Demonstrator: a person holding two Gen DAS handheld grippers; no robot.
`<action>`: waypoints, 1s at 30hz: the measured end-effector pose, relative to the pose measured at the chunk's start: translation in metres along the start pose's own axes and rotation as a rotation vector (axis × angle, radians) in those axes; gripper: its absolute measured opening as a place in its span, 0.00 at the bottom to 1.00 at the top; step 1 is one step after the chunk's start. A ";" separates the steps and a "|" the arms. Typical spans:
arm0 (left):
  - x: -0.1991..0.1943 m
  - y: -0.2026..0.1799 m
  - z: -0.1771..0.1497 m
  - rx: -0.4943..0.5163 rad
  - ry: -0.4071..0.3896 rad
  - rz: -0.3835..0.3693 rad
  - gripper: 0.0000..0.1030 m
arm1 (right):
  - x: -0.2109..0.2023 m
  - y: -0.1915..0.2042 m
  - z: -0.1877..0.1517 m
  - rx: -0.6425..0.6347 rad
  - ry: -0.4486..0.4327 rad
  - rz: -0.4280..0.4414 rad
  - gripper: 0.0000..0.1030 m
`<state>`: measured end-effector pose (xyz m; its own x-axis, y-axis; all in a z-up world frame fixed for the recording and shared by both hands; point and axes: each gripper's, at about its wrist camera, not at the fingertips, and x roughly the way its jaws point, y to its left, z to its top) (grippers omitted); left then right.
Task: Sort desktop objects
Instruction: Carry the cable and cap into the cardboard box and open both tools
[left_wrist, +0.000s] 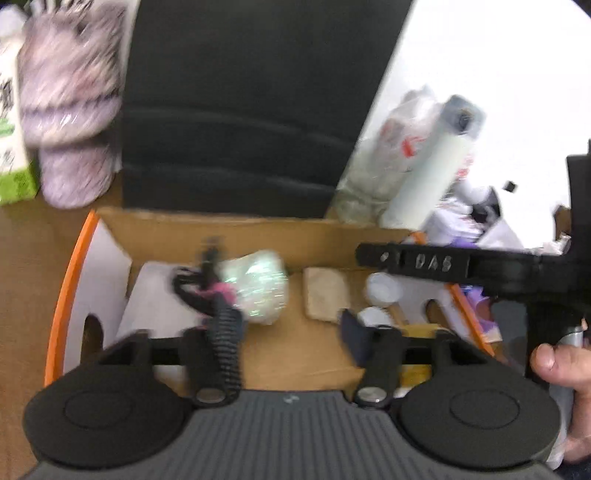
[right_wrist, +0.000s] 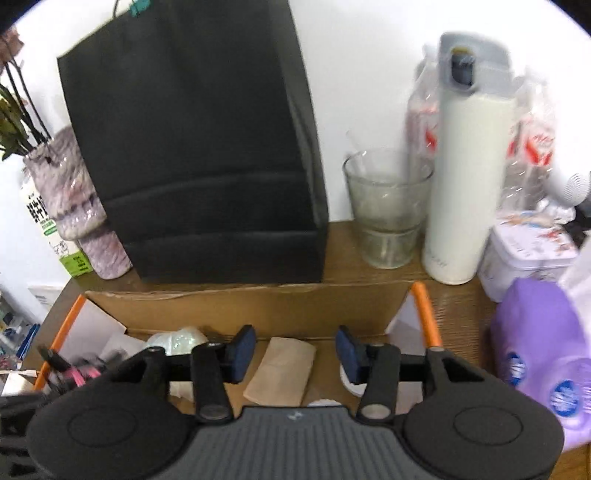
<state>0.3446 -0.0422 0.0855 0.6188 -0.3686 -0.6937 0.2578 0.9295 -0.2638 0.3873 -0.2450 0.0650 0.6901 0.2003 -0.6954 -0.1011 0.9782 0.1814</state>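
- Over the open brown cardboard box (right_wrist: 236, 306) with orange-edged flaps, both grippers point down into it, and parts of the left view are smeared by blur.
- The left gripper (left_wrist: 291, 325) has its jaws spread apart, nothing pressed between the pads; a black coiled cable (left_wrist: 223, 347) lies against its left finger, though blur hides whether they touch.
- Just beyond that finger, inside the box, sits a crumpled iridescent plastic wad (left_wrist: 258, 286) beside a tangle of black and pink cord (left_wrist: 201, 291).
- The right gripper (right_wrist: 295, 350) is likewise parted and empty; a flat tan paper packet (right_wrist: 282, 371) lies on the box floor between its blue-padded fingers, untouched.
- A white round lid (right_wrist: 351, 384) rests under the right finger.
- Behind the box stand a tall black paper bag (right_wrist: 192, 140), a clear glass tumbler (right_wrist: 386, 206) and a cream-white insulated bottle (right_wrist: 469, 166).
- A mottled purple vase (right_wrist: 70, 199) stands left of the bag.
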 end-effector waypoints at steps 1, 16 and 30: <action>-0.007 -0.003 0.003 -0.008 -0.007 -0.003 0.66 | -0.008 0.000 -0.001 -0.006 -0.004 0.000 0.52; -0.047 -0.007 0.008 -0.113 0.122 -0.073 0.99 | -0.128 -0.015 -0.045 -0.050 -0.071 -0.009 0.64; -0.152 -0.035 -0.114 0.025 -0.131 0.197 1.00 | -0.200 -0.015 -0.148 -0.048 -0.160 0.111 0.66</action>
<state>0.1568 -0.0164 0.1241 0.7498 -0.1809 -0.6364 0.1404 0.9835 -0.1142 0.1445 -0.2913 0.0987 0.7775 0.2996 -0.5530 -0.2143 0.9528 0.2149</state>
